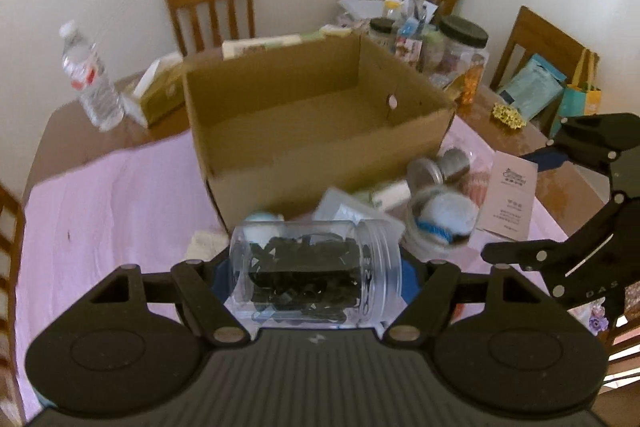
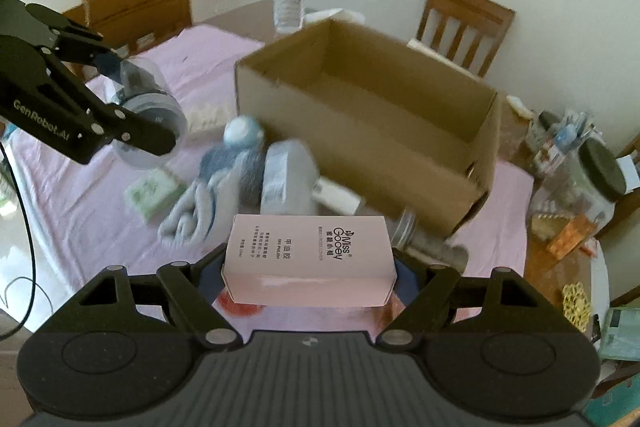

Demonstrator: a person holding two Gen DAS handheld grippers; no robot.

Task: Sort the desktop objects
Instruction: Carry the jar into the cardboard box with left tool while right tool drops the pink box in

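Observation:
My left gripper [image 1: 316,267] is shut on a clear plastic jar [image 1: 312,279] of small black pieces, which lies sideways between the fingers above the pink cloth. The same jar [image 2: 148,99] and left gripper [image 2: 132,103] show at the left of the right wrist view. My right gripper [image 2: 310,267] is shut on a pink "Miss Gooey" carton [image 2: 308,247], held crosswise. This carton [image 1: 508,195] also appears at the right of the left wrist view. An open, empty cardboard box [image 1: 304,163] stands just ahead of both grippers, its near wall [image 2: 360,167] facing me.
Loose items lie on the pink cloth before the box: a glass jar [image 1: 440,215], metal tins [image 1: 440,167], grey socks [image 2: 208,187], a green packet [image 2: 152,193]. A water bottle [image 1: 90,79] and tissue box [image 1: 160,91] stand back left. Black-lidded jars [image 1: 464,43] crowd the back right, with chairs around the table.

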